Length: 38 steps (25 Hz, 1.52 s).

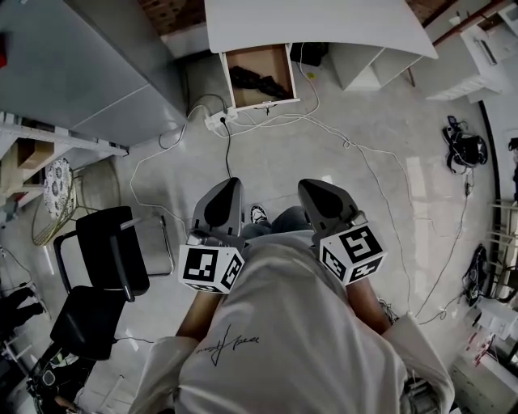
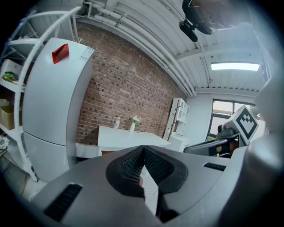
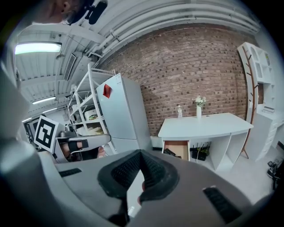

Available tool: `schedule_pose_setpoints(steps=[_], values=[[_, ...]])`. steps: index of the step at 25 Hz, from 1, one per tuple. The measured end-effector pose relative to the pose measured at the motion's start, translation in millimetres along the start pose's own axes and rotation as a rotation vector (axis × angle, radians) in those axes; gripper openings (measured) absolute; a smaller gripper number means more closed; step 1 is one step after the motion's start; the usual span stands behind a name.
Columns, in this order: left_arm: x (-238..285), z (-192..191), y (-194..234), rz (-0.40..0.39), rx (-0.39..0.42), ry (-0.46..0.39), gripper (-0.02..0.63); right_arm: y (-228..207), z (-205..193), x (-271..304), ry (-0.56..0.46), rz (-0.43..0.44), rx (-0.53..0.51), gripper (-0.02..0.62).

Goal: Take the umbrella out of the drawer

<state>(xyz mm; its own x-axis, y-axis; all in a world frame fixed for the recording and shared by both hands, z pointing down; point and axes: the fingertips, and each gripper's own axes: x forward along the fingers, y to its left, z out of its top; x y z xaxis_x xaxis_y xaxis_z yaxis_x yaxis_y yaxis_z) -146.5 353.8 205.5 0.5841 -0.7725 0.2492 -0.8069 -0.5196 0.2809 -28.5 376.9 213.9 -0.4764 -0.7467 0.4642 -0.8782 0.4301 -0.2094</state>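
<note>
The left hand-held gripper (image 1: 229, 191) and the right hand-held gripper (image 1: 311, 191) are both clenched on nothing, side by side above the grey floor (image 1: 324, 154). Well ahead, the black bundled umbrella (image 1: 257, 81) lies in the open wooden drawer (image 1: 279, 58) under the white bench (image 1: 316, 24).

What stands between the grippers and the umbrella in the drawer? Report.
Nothing upright. Bare floor separates the left gripper and right gripper from the drawer holding the umbrella; only cables and a power strip lie before it.
</note>
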Motion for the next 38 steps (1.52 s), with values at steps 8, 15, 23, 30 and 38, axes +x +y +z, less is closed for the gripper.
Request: schedule_pose_setpoints(steps=[8,15,23,30,38], values=[[16,5,24,0.032,0.015,0.021,0.017,-7,17,29,0.011,0.001,-0.028,0.012],[58,9,43,0.065,0.004,0.043,0.017,-40,40,62,-0.006,0.002,-0.057,0.012],[138,47,59,0.114,0.003,0.027,0.017,-111,85,109,-0.024,0.037,-0.03,0.012],[201,69,67,0.189,-0.007,0.037,0.017,-162,114,147,-0.004,0.121,-0.037,0.012],[263,76,69,0.25,-0.018,0.058,0.017,-210,114,188,0.088,0.222,-0.06,0.012]])
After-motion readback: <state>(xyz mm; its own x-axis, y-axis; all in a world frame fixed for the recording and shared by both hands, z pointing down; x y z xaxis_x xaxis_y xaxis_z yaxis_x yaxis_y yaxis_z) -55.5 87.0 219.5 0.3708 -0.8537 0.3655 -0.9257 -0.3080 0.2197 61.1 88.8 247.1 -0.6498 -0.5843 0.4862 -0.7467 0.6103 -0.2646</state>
